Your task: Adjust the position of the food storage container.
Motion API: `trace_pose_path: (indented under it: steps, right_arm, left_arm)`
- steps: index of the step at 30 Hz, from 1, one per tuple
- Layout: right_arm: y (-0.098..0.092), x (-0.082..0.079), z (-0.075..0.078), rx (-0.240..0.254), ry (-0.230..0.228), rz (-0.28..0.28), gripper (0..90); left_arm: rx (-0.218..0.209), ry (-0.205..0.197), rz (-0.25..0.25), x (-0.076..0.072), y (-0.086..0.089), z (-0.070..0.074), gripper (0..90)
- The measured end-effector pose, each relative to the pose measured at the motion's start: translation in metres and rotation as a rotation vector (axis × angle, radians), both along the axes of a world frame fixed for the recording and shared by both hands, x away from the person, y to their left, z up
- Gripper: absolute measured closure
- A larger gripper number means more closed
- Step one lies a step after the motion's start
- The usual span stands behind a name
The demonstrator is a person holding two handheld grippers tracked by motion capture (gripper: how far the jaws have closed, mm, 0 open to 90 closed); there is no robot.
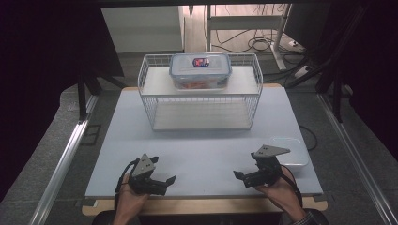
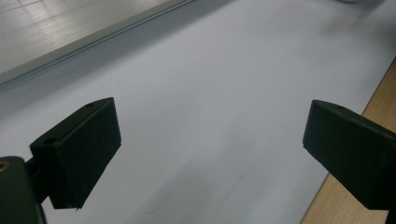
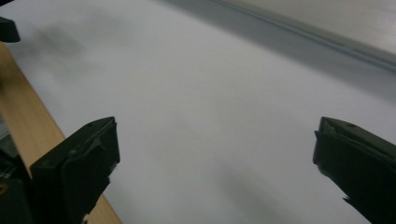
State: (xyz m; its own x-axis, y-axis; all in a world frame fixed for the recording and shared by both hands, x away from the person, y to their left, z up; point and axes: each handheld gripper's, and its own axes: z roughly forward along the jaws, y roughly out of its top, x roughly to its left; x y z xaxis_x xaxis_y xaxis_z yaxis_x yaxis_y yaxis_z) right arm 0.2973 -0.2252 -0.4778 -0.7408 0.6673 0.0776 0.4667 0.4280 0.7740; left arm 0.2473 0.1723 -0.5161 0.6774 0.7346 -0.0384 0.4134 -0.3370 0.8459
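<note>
From the high view, my left gripper (image 1: pixel 170 179) and right gripper (image 1: pixel 240 176) both rest low at the near edge of the white surface (image 1: pixel 202 150), jaws spread, holding nothing. Just beside my right gripper lies a clear lid (image 1: pixel 290 151), flat on the surface at its right edge. Well apart from both, on the top shelf of the white wire rack (image 1: pixel 201 93), sits a clear container (image 1: pixel 200 70) with a blue-rimmed lid clipped on and something reddish inside. I judge the loose lid to be light, stiff and thin, and slippery too: lying flat, it gives me little to pinch, so I would take it by the raised rim at an edge or corner. The container looks rigid and heavier; I would take it across its short sides, below the rim.

In the left gripper view, my left gripper (image 2: pixel 210 135) stands wide open above bare white surface, the wooden edge to its right.

In the right gripper view, my right gripper (image 3: pixel 215 154) is likewise wide open and empty, over the same surface with the wooden edge at its left.
</note>
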Motion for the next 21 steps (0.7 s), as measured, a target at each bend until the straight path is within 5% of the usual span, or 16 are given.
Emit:
trace_pose_path:
  steps: [5, 6, 9, 10, 19, 21]
  right_arm:
    - [-0.020, 0.004, 0.011, 0.019, -0.037, -0.078, 20.4]
    - [-0.032, 0.007, 0.015, 0.021, -0.058, -0.120, 31.1]
    - [-0.044, 0.010, 0.017, 0.021, -0.060, -0.152, 41.0]
    - [-0.057, 0.014, 0.018, 0.023, -0.052, -0.165, 52.5]
    - [-0.101, 0.024, 0.022, -0.012, -0.058, -0.295, 88.3]
    - [-0.111, 0.026, 0.022, -0.024, -0.065, -0.332, 89.6]
  left_arm:
    - [0.002, 0.000, 0.001, 0.000, 0.000, -0.001, 4.0]
    - [0.002, 0.000, 0.001, 0.000, 0.000, -0.001, 4.0]
    - [0.003, 0.001, 0.003, 0.000, 0.000, -0.001, 4.1]
    - [0.004, 0.001, 0.002, 0.001, 0.001, -0.001, 4.2]
    - [0.020, 0.005, -0.004, 0.001, -0.001, -0.002, 4.4]
    - [0.021, 0.005, -0.004, 0.001, -0.001, -0.002, 4.5]
